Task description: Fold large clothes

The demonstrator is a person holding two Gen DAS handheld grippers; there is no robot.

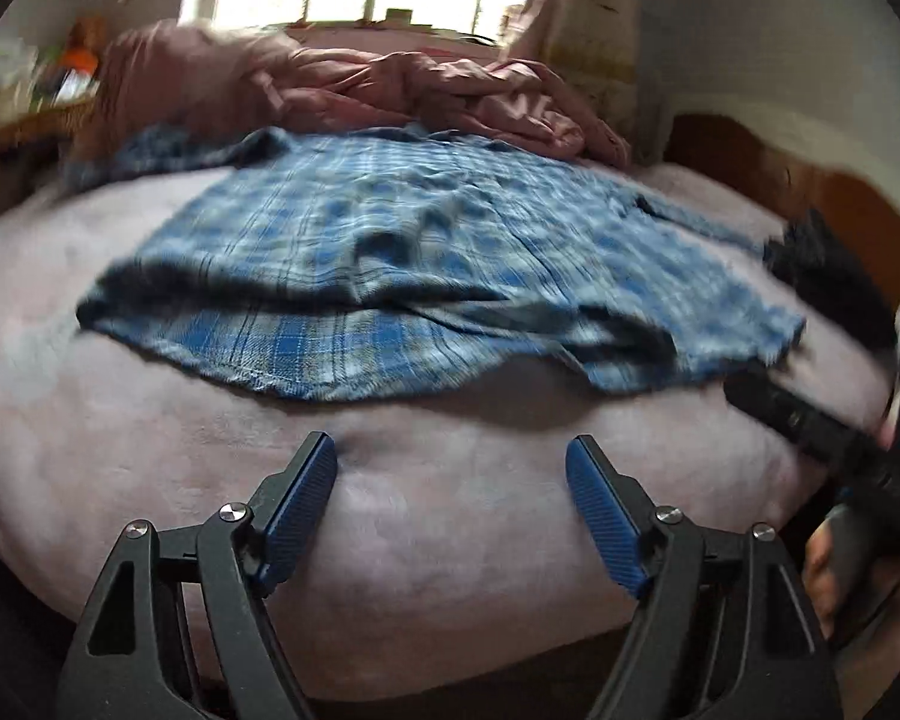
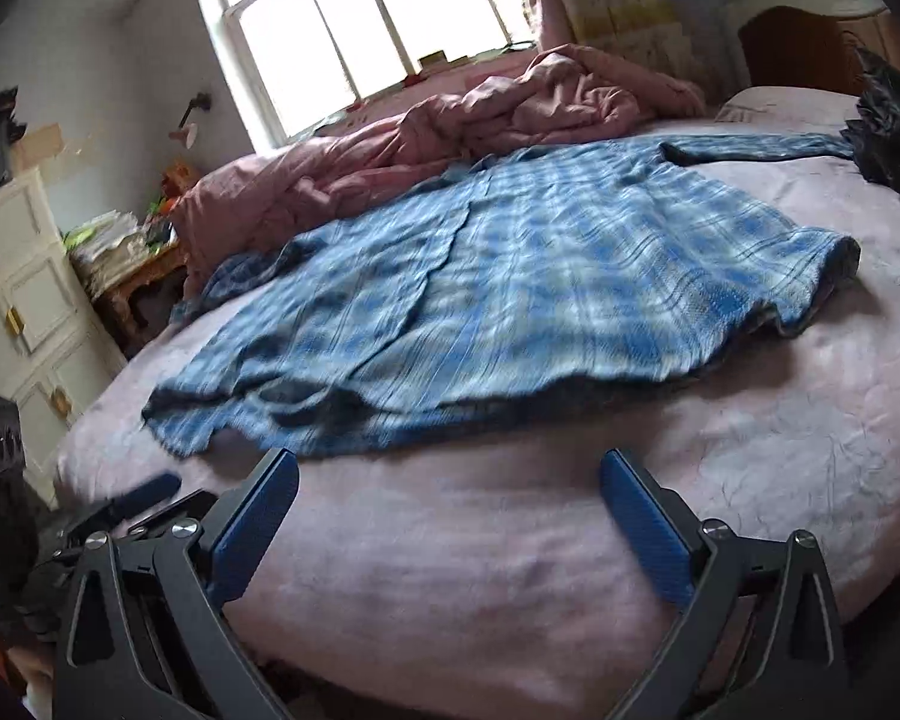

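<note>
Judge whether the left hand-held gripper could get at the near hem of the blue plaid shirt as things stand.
Probably yes. The left hand-held gripper is open and empty, and only bare pink bedsheet lies between it and the shirt hem ahead.

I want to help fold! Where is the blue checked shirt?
The blue checked shirt lies spread flat on the pale pink bed, in front of the crumpled pink quilt under the window.
</note>
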